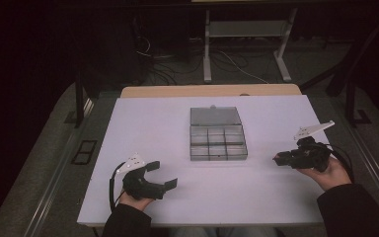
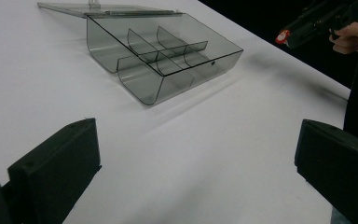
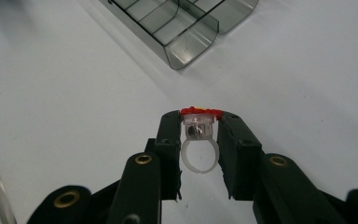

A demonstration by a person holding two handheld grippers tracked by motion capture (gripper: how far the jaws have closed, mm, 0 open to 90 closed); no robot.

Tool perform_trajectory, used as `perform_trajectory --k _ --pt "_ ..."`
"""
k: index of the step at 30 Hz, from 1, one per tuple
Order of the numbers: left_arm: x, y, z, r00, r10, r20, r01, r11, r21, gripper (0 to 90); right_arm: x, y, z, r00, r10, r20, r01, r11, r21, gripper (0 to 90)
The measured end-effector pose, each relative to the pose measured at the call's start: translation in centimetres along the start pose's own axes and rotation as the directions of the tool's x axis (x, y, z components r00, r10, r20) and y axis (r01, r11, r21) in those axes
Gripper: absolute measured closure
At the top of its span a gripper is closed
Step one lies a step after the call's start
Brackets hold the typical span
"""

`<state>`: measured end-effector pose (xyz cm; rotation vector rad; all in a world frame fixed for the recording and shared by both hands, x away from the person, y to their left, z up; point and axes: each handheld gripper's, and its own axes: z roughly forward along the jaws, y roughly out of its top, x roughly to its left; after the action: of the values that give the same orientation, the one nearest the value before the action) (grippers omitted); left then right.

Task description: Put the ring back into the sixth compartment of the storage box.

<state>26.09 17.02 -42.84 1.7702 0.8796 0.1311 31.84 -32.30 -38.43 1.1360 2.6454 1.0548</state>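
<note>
The right hand-held gripper point(image 3: 199, 122) pinches a red-topped plastic ring point(image 3: 198, 140) above the counter point(image 1: 148, 123), the left one point(image 1: 164, 174) gapes empty; carry it level, probably into the open divided box point(image 1: 218, 142).

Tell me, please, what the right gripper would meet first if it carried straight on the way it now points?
Probably the near corner of the open compartment box, though the right gripper, holding the ring, might pass above it.

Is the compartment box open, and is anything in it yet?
Open and empty: the box has its lid folded flat behind, compartments bare.
</note>
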Motion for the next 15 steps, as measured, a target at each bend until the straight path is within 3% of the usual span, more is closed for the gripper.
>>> perform_trajectory --k 15 --pt "0.0 0.0 0.0 1.0000 0.009 0.000 -0.009 0.9999 0.004 0.0 0.2 1.6 0.7 0.9999 -0.014 -0.003 0.014 1.000 -0.009 70.0"
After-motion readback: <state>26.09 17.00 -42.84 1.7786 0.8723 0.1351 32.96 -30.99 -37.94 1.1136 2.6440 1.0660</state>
